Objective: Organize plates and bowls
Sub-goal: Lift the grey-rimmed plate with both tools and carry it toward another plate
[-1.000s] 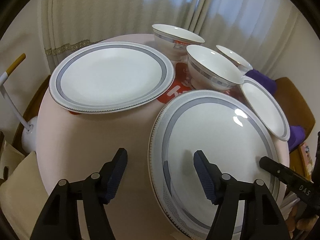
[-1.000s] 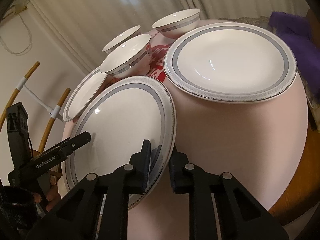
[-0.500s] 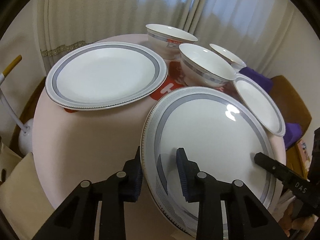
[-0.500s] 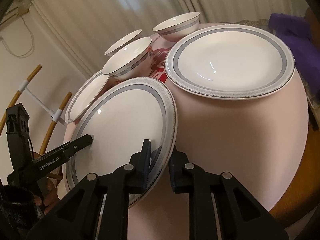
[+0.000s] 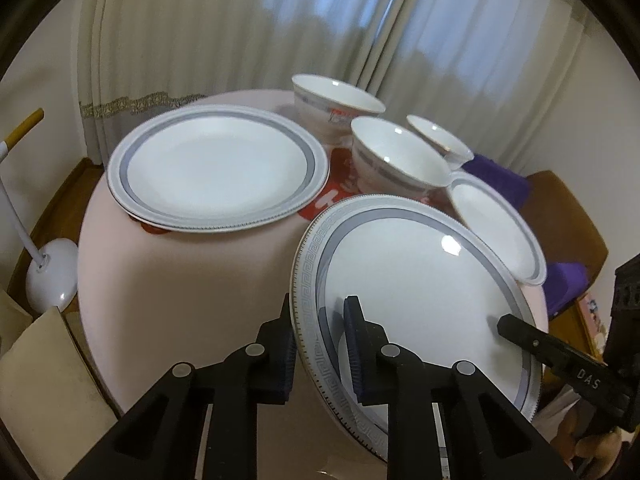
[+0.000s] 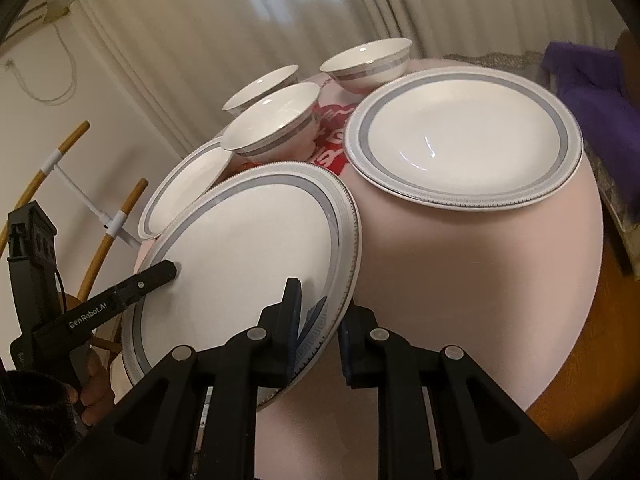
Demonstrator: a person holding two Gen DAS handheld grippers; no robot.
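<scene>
A large white plate with a grey band (image 5: 420,280) (image 6: 248,248) is held tilted over the near side of the pink round table (image 5: 180,280). My left gripper (image 5: 318,344) has its jaws closing on the plate's rim, one pad under the rim and one on top. My right gripper (image 6: 320,332) is shut on the opposite rim. A second large plate (image 5: 216,168) (image 6: 464,140) lies flat further back. Three bowls (image 5: 336,100) (image 5: 396,152) (image 5: 436,136) stand behind. A small plate (image 5: 496,224) (image 6: 188,184) sits beside the held plate, partly under its edge.
A red printed mat (image 6: 332,140) lies under the bowls. A white lamp base (image 5: 52,276) stands on the floor to the left. A purple cloth (image 5: 496,180) lies on a brown chair (image 5: 560,208). A wooden rack (image 6: 72,148) and curtains stand behind.
My left jaws went from wide open to closed around the near plate's rim. The plate has tipped up a little off the table. My right gripper kept its hold.
</scene>
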